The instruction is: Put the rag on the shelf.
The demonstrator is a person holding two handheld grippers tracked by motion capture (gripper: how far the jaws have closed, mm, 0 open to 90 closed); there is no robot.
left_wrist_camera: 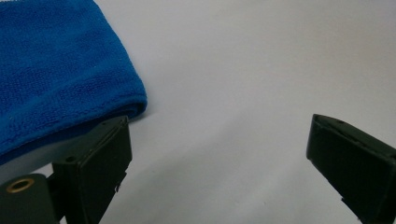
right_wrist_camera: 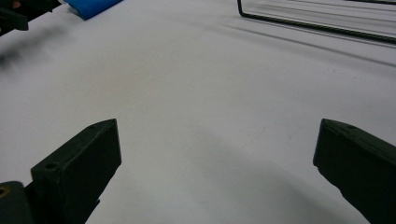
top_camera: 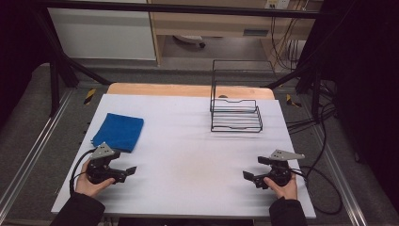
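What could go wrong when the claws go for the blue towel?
The left claw is open beside the folded blue towel, so it might pinch only the top layer and the towel could unfold. The wire rack looks light; carrying the towel over could snag or nudge it.

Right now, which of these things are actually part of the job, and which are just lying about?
Likely part of the job:
- blue cloth, folded, just beyond the open left claw
- black wire rack, empty, at the table's far side
- right claw, open, holding nothing

Just lying about:
- white table cover
- cables off the table's right edge
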